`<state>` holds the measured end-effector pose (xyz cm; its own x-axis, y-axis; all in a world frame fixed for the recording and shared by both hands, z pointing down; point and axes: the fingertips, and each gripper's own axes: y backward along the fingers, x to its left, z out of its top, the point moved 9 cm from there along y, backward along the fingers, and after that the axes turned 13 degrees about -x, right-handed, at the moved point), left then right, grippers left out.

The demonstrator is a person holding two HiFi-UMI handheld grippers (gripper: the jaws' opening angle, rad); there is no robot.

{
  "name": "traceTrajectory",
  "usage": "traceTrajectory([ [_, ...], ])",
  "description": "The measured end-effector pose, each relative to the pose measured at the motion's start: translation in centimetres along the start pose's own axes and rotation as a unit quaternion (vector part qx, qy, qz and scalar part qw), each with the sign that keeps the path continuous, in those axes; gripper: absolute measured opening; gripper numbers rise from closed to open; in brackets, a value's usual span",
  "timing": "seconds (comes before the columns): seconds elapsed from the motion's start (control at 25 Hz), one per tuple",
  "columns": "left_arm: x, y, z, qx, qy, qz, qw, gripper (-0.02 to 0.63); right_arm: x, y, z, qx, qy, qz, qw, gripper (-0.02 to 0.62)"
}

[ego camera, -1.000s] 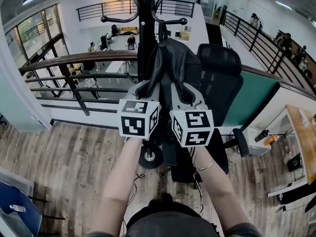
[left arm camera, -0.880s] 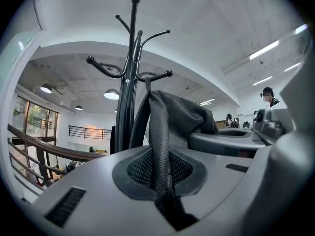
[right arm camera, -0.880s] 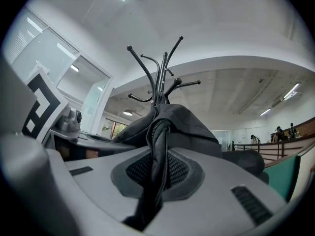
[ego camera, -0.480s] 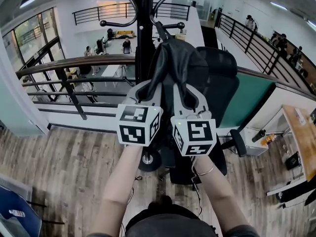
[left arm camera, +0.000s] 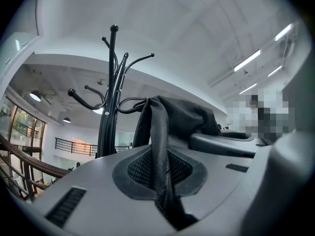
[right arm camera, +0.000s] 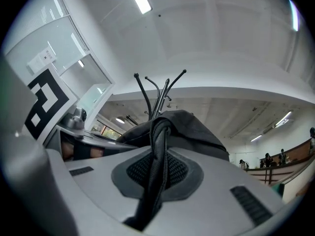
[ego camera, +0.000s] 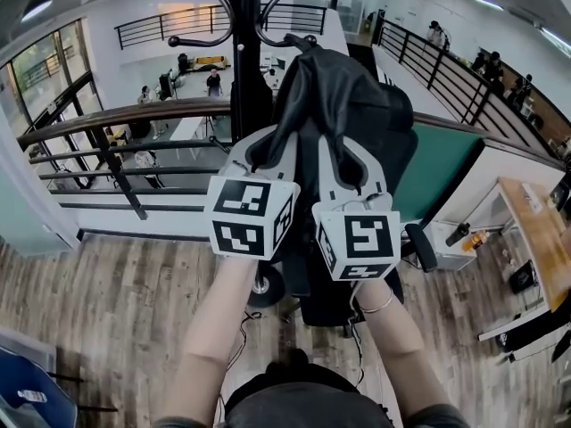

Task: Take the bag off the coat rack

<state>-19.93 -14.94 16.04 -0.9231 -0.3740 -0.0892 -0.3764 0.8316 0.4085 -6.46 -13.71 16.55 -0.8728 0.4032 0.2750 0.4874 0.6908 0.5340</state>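
Bag (ego camera: 335,87) at rack (ego camera: 243,52): left tool (ego camera: 268,150) clenched on strap (left arm camera: 160,151), right tool (ego camera: 346,163) clenched on second strap (right arm camera: 157,156). Soft, limp, likely light; straps judged surest hold.

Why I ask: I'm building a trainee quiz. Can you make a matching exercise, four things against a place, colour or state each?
Things:
1. bag
2. coat rack
3. left hand-held gripper
4. partition panel

Descriptions:
A. teal
B. shut on a strap
C. upright pole with curved hooks
D. dark, slumped, right of the pole

Pairs: 1-D, 2-C, 3-B, 4-A.
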Motion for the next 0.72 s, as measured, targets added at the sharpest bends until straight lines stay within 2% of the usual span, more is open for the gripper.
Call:
traceTrajectory([
  [0.52,-3.5,-1.0,1.2,-0.010,0.001,-0.057,0.9983,0.048,-1.6,2.6,2.5,0.007,0.034,-0.030,0.999,0.014],
  [0.72,-5.6,-1.3,0.5,-0.006,0.017,-0.086,0.9962,0.048,-2.7,4.6,2.7,0.021,0.044,-0.054,0.997,0.014],
])
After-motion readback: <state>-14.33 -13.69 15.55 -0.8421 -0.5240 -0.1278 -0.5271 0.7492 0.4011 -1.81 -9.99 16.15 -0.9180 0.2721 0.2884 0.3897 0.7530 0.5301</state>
